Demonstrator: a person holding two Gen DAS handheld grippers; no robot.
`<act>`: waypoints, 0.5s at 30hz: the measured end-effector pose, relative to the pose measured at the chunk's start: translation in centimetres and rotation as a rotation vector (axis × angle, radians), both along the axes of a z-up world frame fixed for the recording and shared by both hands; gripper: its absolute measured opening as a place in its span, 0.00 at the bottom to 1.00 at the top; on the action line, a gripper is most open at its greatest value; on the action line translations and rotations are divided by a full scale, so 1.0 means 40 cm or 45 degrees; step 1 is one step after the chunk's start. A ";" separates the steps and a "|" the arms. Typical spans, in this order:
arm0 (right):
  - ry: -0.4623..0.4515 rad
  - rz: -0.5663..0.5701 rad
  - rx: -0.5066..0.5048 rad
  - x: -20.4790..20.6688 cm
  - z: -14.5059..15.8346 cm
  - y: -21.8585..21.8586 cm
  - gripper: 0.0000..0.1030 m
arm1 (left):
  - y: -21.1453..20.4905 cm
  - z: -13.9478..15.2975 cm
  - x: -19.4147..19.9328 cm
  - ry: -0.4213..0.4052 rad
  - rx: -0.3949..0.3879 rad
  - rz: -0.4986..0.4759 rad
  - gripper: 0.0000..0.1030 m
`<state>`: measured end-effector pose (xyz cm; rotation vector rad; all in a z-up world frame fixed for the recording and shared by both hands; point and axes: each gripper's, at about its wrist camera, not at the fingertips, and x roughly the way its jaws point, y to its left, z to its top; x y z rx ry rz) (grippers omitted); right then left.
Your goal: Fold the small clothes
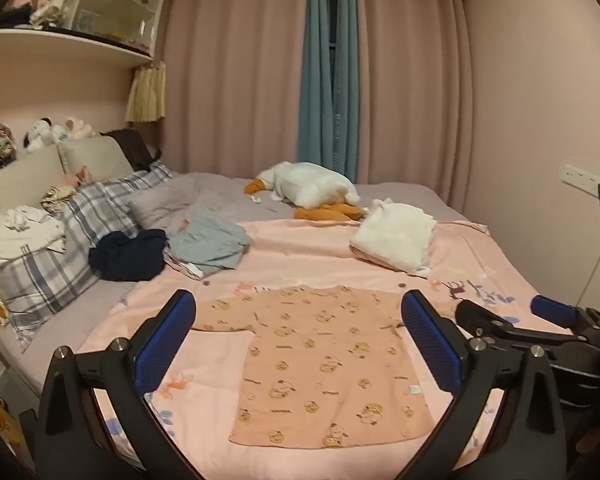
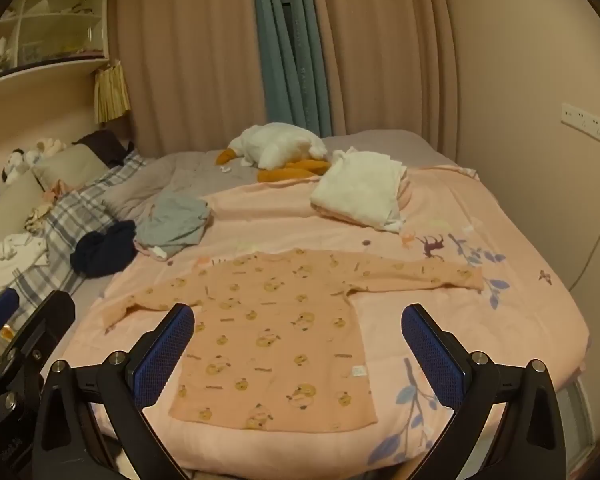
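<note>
A small peach long-sleeved shirt point(image 1: 320, 364) with a bear print lies flat on the pink blanket point(image 1: 300, 248), sleeves spread to both sides; it also shows in the right wrist view point(image 2: 276, 344). My left gripper point(image 1: 298, 324) is open and empty, hovering above the shirt's near half. My right gripper point(image 2: 298, 336) is open and empty above the shirt's lower hem area. The right gripper also shows at the right edge of the left wrist view point(image 1: 508, 312). The left gripper's fingers point(image 2: 0, 312) show at the left edge of the right wrist view.
A folded white garment point(image 1: 396, 240) lies on the blanket behind the shirt. A grey-blue garment point(image 1: 208, 244) and a dark navy one point(image 1: 128, 256) lie to the left. A plush goose point(image 1: 312, 188), plaid pillows point(image 1: 60, 232) and curtains stand further back.
</note>
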<state>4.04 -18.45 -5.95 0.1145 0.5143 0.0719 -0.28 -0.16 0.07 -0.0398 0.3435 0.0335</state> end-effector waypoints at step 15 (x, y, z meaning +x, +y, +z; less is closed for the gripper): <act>0.010 -0.002 0.004 -0.014 0.002 0.004 1.00 | 0.004 -0.018 0.005 0.035 -0.046 -0.013 1.00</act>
